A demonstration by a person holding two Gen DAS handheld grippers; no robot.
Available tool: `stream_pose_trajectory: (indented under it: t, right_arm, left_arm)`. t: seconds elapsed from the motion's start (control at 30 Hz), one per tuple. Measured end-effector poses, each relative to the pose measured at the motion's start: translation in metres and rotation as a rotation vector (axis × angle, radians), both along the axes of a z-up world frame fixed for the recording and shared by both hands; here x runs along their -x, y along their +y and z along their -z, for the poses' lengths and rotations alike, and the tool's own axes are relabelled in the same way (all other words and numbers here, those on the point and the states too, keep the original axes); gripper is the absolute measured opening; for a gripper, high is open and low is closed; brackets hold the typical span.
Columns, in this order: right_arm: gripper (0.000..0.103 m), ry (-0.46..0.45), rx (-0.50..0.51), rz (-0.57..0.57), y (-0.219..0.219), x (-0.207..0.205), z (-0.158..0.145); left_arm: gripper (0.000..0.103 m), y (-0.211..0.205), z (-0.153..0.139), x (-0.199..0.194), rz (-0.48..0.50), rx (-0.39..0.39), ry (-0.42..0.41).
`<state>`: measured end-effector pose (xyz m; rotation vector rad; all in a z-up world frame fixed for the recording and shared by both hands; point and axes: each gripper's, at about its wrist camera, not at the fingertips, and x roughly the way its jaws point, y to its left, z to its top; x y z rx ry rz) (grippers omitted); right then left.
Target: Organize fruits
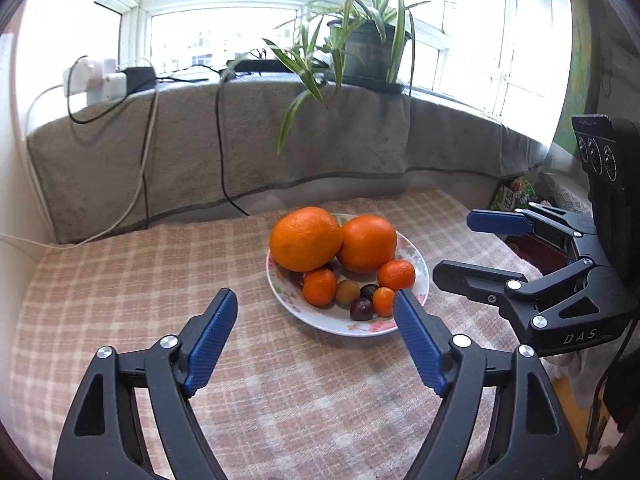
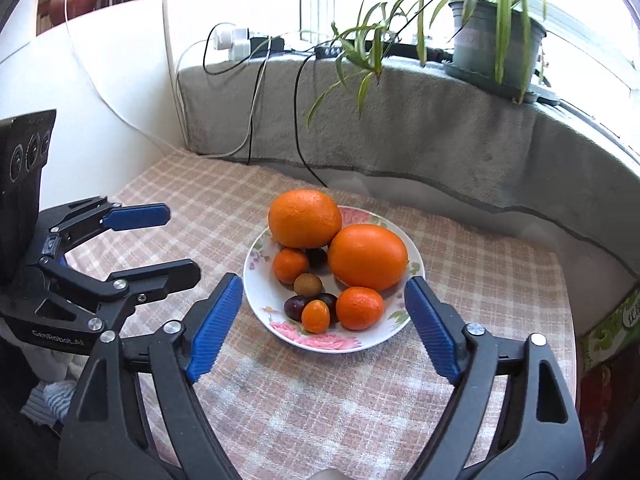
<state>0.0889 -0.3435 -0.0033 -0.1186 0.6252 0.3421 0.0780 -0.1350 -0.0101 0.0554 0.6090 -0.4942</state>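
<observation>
Now both grippers, left (image 1: 314,306) and right (image 2: 324,294), hover with fingers apart, empty, near the flowered white china plate (image 2: 256,300) of oranges (image 2: 368,256) on the checked bench (image 2: 320,408).

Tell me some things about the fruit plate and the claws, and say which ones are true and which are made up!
1. Two big oranges sit on the flowered plate. True.
2. The left claw is squeezing a fruit. False: it is open and holds nothing.
3. The plate rests on a checked cloth. True.
4. The right claw is shut. False: it is open.
5. A potted plant stands by the window. True.
</observation>
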Motion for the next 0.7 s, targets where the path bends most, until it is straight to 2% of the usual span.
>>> stream_pose_trajectory:
  t: [0.2,0.4,0.7]
  right_arm:
    - [0.091,-0.061,-0.042,0.072,-0.006,0.018,-0.006]
    - [0.102,-0.131,-0.062,0.146,-0.012,0.033,-0.01]
    - [0.103,-0.128,-0.063,0.21,-0.016,0.042,-0.005]
  left_arm:
    - [0.081,0.006,-0.008,0.015,-0.037,0.005,-0.042]
    - [0.081,0.011,-0.012,0.028,-0.071,0.006,-0.056]
    - [0.082,0.014,-0.013,0.036,-0.115,-0.02,-0.07]
